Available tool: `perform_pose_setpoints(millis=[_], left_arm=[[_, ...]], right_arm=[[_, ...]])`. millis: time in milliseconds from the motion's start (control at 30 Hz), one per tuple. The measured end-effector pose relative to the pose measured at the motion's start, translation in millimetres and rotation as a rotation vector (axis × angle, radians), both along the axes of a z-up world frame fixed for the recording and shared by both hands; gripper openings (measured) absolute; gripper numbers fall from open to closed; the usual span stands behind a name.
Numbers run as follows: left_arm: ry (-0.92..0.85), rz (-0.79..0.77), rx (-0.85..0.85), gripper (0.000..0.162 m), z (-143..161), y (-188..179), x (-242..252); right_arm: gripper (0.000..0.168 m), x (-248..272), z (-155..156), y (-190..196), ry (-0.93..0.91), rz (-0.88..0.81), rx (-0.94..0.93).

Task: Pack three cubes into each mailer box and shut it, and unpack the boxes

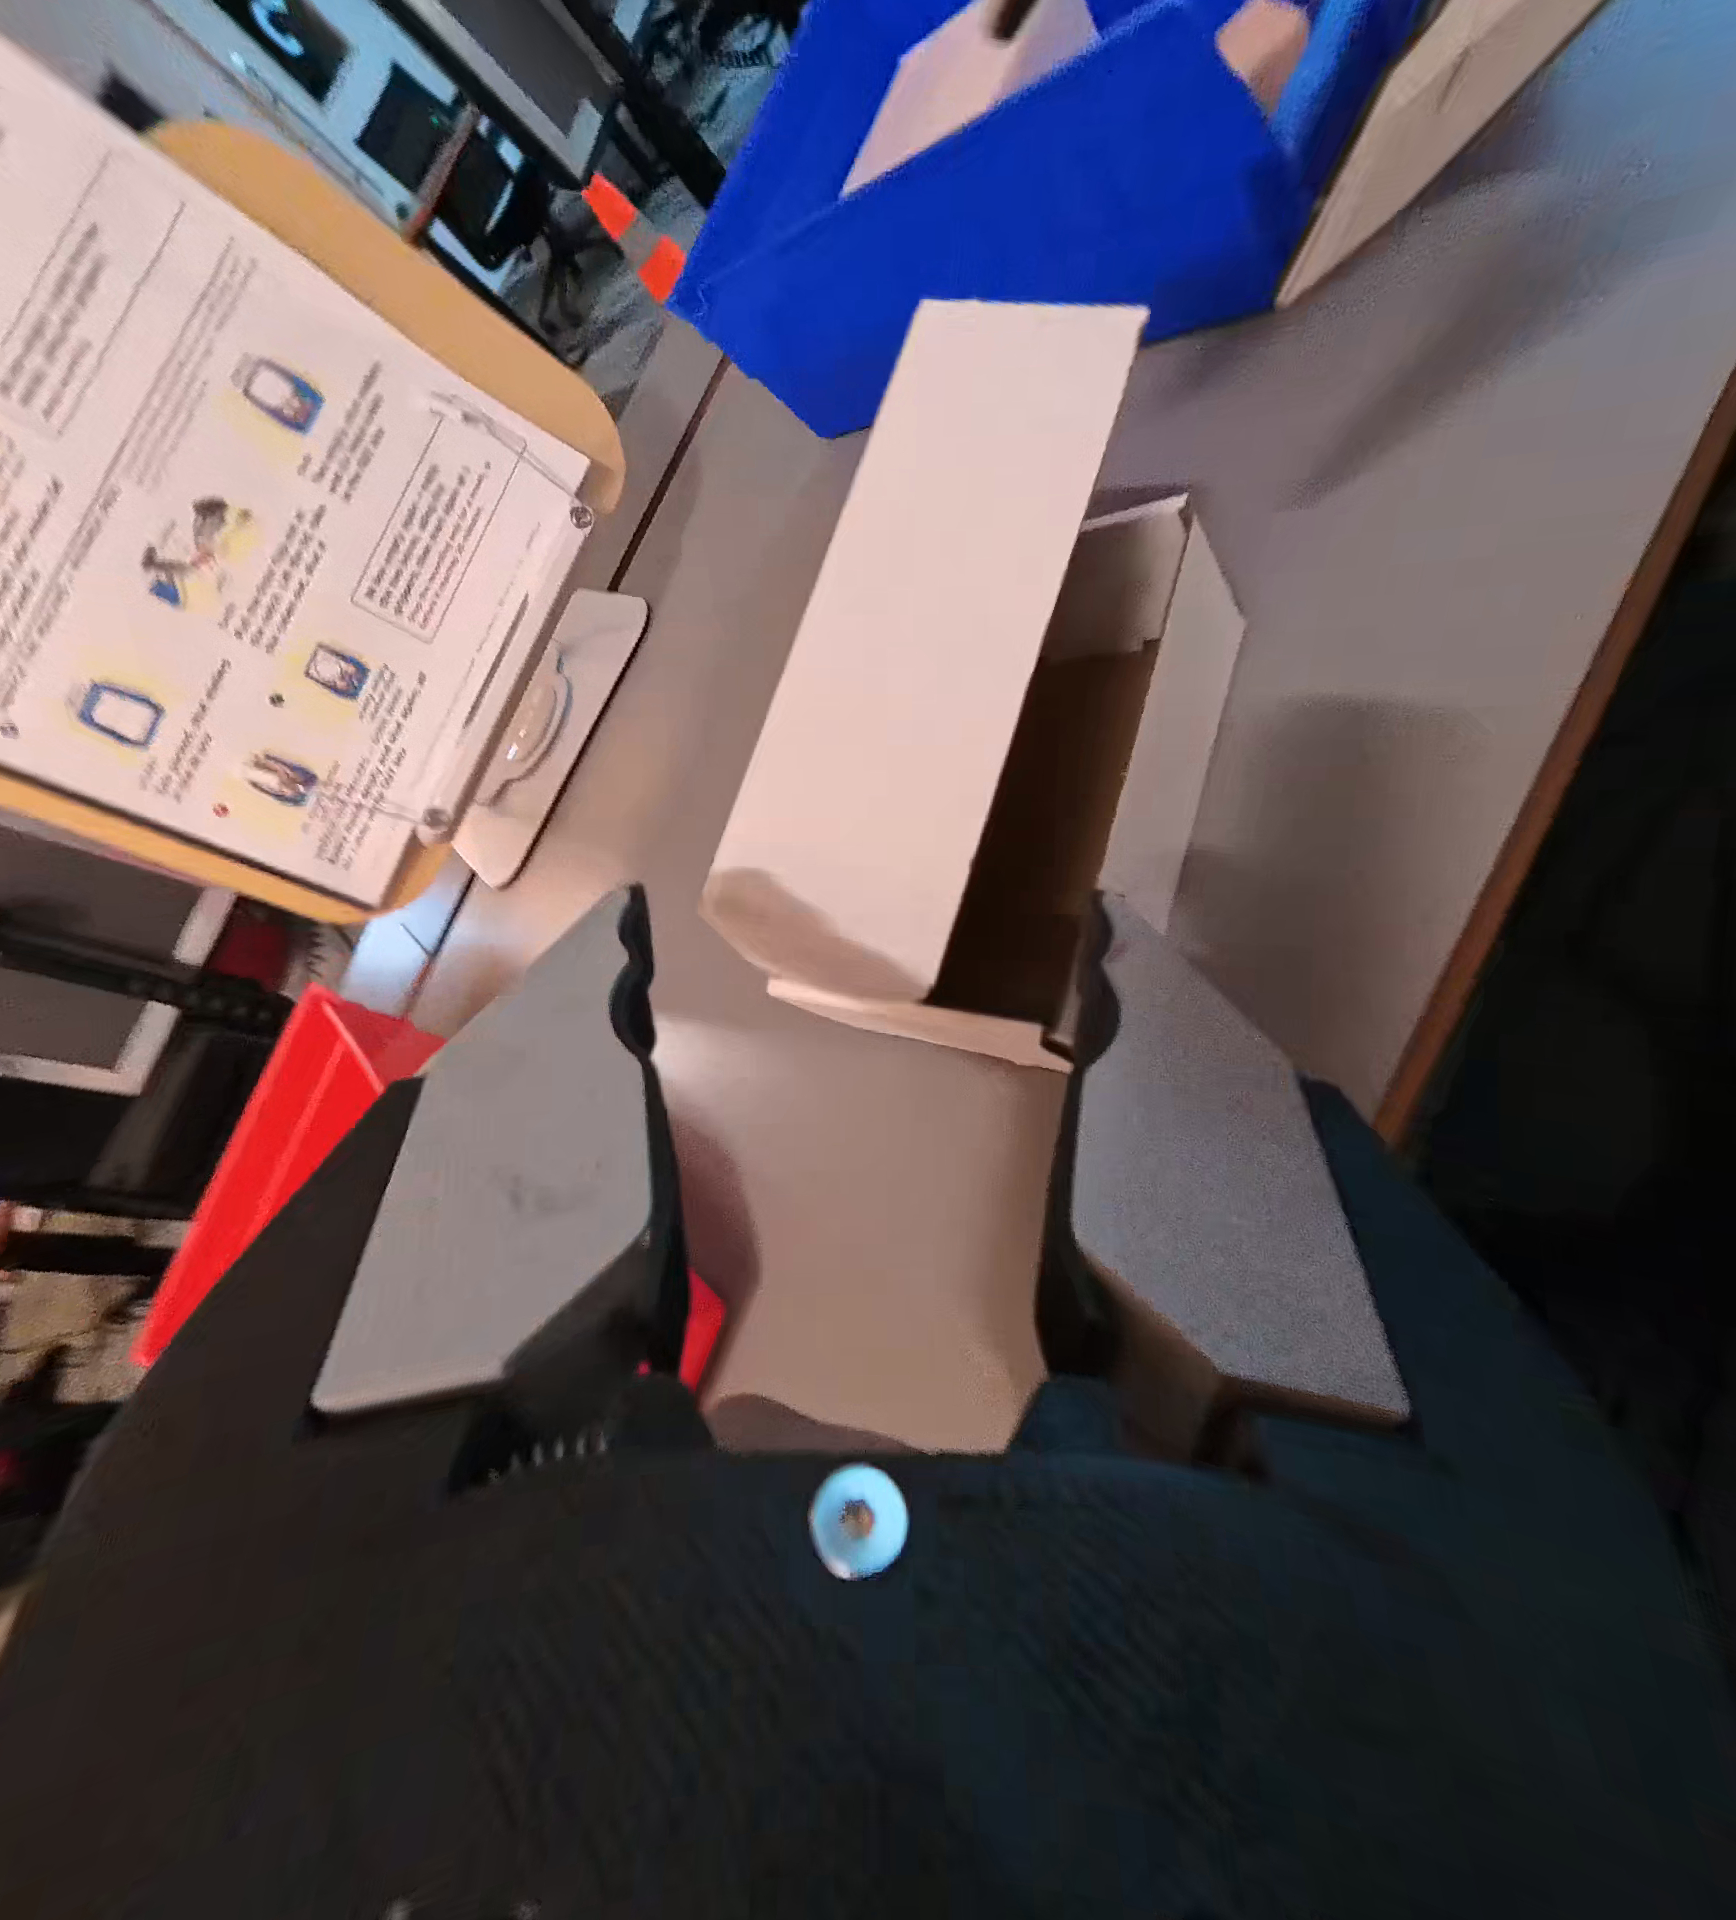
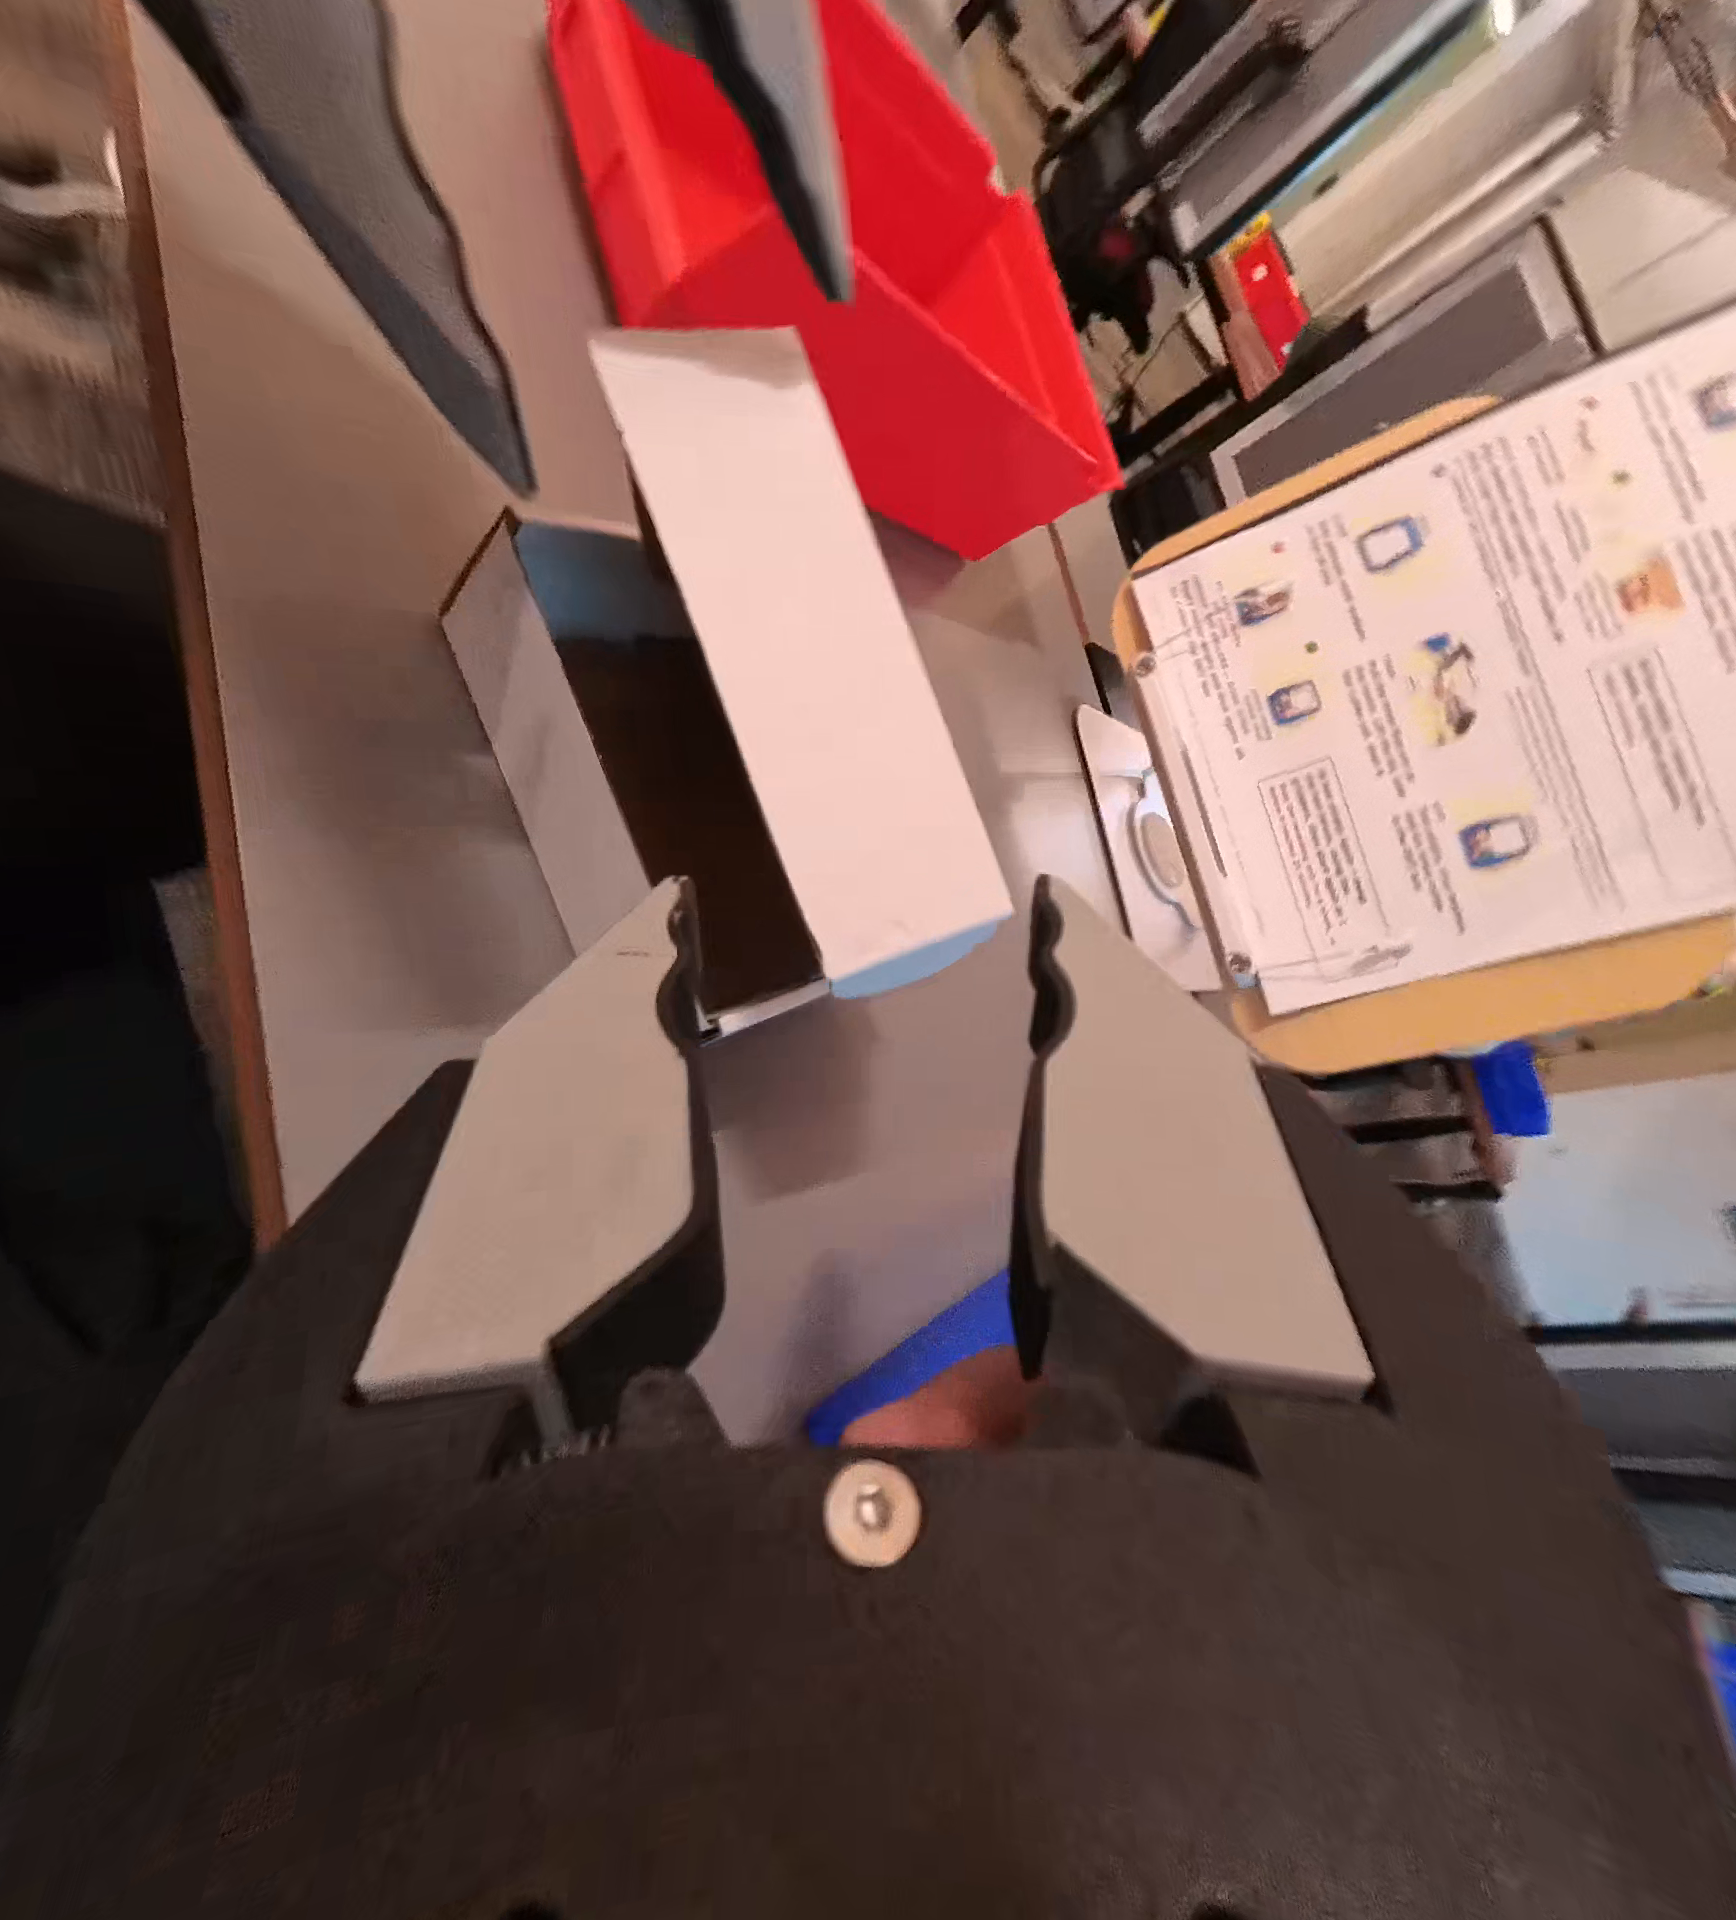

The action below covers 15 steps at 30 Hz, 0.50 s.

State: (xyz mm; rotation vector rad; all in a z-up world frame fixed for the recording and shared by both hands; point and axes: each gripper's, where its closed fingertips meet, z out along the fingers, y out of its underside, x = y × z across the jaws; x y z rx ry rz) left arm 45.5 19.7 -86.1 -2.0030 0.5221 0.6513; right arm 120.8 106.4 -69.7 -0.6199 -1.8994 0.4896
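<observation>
Left gripper: nearest the lens, jaws spread wide, holding nothing; its tips flank the near end of the mailer box, probably squared up to reach the lid.
Right gripper: likewise parted and empty, aimed at the same box from the opposite end.
Mailer box: white, on the grey table, straight ahead at 12 o'clock in both views.
Lid: hinged up and tilted, leaving the cavity exposed for loading or emptying.
Contents: the interior is dark and blurred; no cube can be made out.
Blue bin: at 12 o'clock beyond the box, with cardboard pieces inside.
Red bin: at 12 o'clock in the right view.
Printed sheet: on a stand, 10 o'clock.
</observation>
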Motion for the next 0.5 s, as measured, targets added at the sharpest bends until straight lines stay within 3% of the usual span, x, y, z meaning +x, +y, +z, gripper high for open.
perform_pose_setpoints(millis=[167,267,333,500], left_arm=[[0.032,-0.023,-0.119,0.072,-12.9,23.4,-6.1],[-0.004,-0.014,-0.193,0.069,-16.3,26.9,-14.7],[-0.082,-0.056,-0.244,0.060,-21.7,25.5,-8.5],[-0.277,-0.119,-0.304,0.064,-34.6,17.5,6.8]], right_arm=[[0.065,-33.0,-14.1,0.6,-0.074,0.002,0.159],[0.043,-40.4,-22.7,1.2,-0.151,0.038,0.181],[0.038,-37.5,-28.5,-0.8,-0.219,0.073,0.167],[0.033,-20.0,-44.0,-13.9,-0.389,0.154,0.032]])
